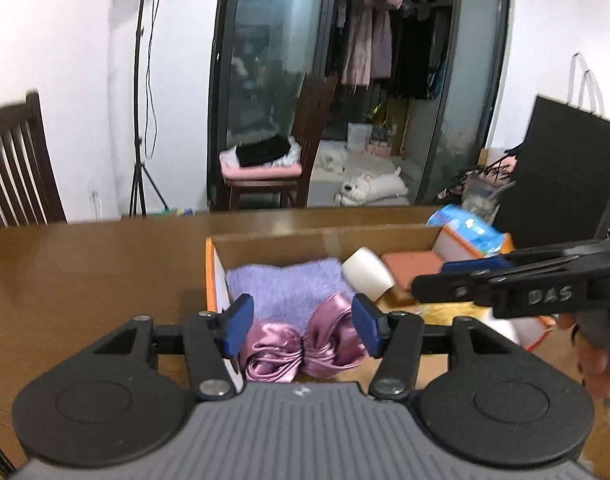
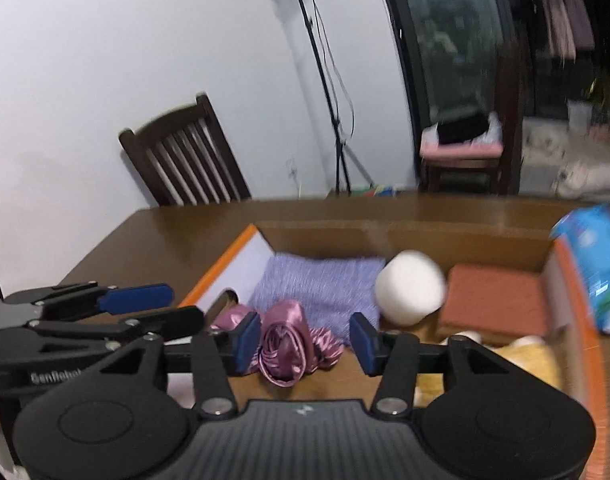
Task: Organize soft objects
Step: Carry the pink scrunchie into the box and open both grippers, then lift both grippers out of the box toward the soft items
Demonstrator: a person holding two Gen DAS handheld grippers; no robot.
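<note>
In the near left part of the cardboard box [image 1: 265, 242] on the brown counter [image 1: 85, 264] lies the pink satin bundle [image 1: 305, 340], a glossy cloth knotted or rolled into a bow-like shape, resting partly on the folded purple knit cloth [image 1: 289, 284]. To the right of the purple cloth a white roll [image 2: 411, 292] leans, then a rust-coloured folded cloth [image 2: 497, 300], with something yellow and fluffy [image 2: 525, 360] nearer in the right of the box. A blue packet [image 2: 597, 264] sits at the box's far right edge.

The left tongs [image 1: 303, 326] are spread, their blue pads standing either side of the satin bundle without pressing it. The right tongs [image 2: 305, 338] are likewise spread and pinch nothing; the bundle shows between and beyond their pads.

The satin looks light and very soft, and its sheen suggests it is slippery: a shallow pinch on a single fold would likely slide off or pull the roll loose. The surest hold seems to be across the narrow waist in the middle, where the layers bunch thickest, with the pads well down over the cloth. It is not fragile, so a firm squeeze should do no harm. The knit cloth beneath looks grippier and might catch and lift with it if the pads go too deep.
</note>
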